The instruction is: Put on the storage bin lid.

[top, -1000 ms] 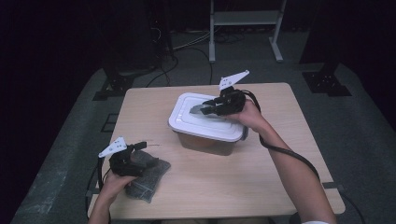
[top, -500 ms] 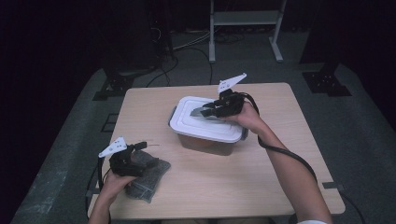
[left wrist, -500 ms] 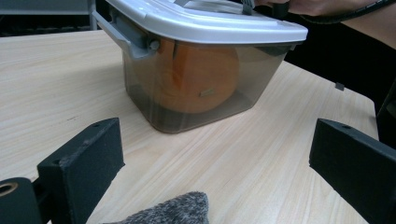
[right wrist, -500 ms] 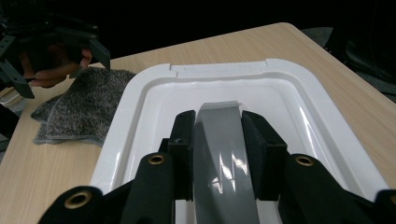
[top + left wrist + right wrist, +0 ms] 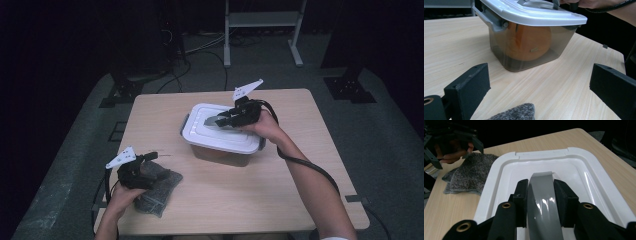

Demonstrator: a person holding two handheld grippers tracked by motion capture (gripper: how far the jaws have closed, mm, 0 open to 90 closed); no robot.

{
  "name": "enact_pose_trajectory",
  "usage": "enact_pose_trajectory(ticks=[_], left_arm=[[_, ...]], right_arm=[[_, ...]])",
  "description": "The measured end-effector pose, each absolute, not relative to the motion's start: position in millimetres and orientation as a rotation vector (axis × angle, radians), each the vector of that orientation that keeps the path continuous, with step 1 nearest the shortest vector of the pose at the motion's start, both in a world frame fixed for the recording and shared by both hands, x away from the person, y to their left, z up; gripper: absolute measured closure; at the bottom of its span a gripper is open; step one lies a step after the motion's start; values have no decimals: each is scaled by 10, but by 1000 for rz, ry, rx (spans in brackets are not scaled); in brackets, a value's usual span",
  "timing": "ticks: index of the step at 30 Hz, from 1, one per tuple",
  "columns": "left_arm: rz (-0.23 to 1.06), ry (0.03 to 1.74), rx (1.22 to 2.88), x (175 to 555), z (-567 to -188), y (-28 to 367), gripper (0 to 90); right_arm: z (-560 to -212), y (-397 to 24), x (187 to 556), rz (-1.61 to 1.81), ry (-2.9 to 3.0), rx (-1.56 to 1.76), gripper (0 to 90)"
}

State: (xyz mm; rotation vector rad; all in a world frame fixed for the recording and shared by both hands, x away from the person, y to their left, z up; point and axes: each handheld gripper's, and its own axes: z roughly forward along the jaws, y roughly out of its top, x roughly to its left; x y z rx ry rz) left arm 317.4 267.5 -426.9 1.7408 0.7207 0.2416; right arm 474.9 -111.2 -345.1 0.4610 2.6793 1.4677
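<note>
Grey plastic is sitting between the pads of the right hand-held gripper (image 5: 540, 200): the jaws are bracketing the raised grey handle (image 5: 544, 195) at the middle of the white lid (image 5: 220, 131). They have just been opening a little, with the handle between them, and whether the pads are pressing on it I cannot tell. The grip on the handle suits lifting the lid straight off, or setting it squarely down.

That lid is resting on a smoky translucent storage box (image 5: 529, 47), which is standing toward the far edge of the surface (image 5: 280, 200), about midway along it. Through the box wall an orange round thing (image 5: 526, 43) is showing, perhaps a fruit or a ball. A grey latch (image 5: 490, 18) is hanging at the box's end, so the lid may not be locked.

The left hand-held gripper (image 5: 539, 87) is waiting near the near left corner with its jaws spread wide and nothing between them, hovering just over a folded grey knitted cloth (image 5: 157, 187), probably parked there to leave the right hand room.
</note>
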Motion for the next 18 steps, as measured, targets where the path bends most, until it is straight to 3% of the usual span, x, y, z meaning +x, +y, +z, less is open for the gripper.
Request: enact_pose_trajectory(ticks=[9,18], left_arm=[[243,722,1736,3178,-4268,2668,24],[246,726,1734,3180,-4263,2671,24]], right_arm=[[-3468,-1124,4730,1470,2698,475,496],[-3290,-1253,4651,1512,2653,481,428]])
